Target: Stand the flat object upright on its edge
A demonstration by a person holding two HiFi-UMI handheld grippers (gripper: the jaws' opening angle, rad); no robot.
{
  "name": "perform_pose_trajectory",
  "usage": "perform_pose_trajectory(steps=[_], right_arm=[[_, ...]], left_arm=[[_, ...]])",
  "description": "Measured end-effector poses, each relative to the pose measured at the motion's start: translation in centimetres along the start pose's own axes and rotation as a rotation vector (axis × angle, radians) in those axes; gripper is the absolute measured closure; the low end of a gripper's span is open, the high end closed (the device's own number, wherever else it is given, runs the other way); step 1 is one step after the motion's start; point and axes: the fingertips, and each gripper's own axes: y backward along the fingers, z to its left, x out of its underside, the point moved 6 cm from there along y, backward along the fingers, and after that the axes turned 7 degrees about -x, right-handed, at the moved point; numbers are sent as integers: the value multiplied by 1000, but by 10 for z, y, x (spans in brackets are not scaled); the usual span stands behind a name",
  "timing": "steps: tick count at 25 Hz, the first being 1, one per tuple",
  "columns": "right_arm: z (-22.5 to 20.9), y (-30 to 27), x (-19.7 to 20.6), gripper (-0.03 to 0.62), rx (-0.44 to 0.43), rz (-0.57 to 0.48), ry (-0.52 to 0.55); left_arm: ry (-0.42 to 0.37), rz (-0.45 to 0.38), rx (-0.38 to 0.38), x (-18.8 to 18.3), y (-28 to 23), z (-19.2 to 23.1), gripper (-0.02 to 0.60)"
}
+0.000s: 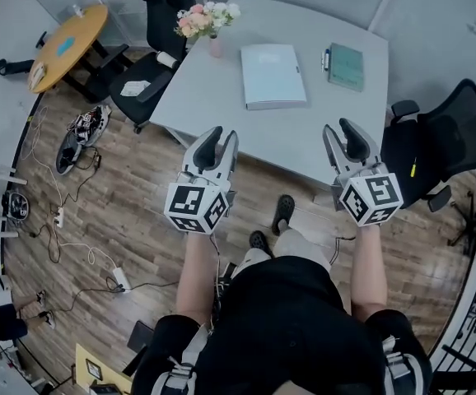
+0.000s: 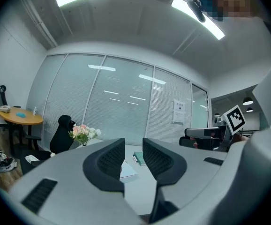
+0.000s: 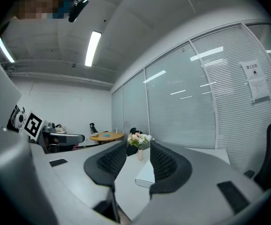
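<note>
A round wooden table (image 1: 69, 44) stands off the left of the scene, and a black office chair (image 1: 151, 64) is pushed against the left edge of the grey table (image 1: 304, 138). At that table's far left corner stands a vase of pink and white flowers (image 1: 206, 19). Just right of it, on the far half of the tabletop, the pale flat folder (image 1: 273, 74) lies flat on its broad face, with no edge raised. Further right, toward the far right corner, lies a green notebook (image 1: 346, 66) with a pen (image 1: 326, 58) along its left side. A second black chair (image 1: 452, 134) sits past the table's right edge. The left gripper (image 1: 221, 136) hovers at the table's near edge, pointing roughly level toward the folder and well apart from it. Its jaws are parted with nothing between the pads; in the left gripper view (image 2: 133, 144) the folder (image 2: 127, 171) only shows far off through the gap. The right gripper (image 1: 340, 128) hangs over the near edge further right. Its jaws are also apart and empty, and in the right gripper view (image 3: 139, 146) the folder (image 3: 146, 173) and flowers (image 3: 140, 138) show beyond them.
</note>
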Motion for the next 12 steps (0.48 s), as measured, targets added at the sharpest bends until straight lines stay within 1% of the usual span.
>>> perform_pose_trajectory(steps=[3,7,12], right_arm=[[-15,-14,5,413,4,4,-12],[-31,-34,6,410,-8,-4,-24],[-57,-68,-1,402,-31,-20,-33]], left_arm=[[-7,14,7,5,-18,3,454],[-6,22,2,5,-39,10,442],[-22,28,-18,-8,-74,23,433]])
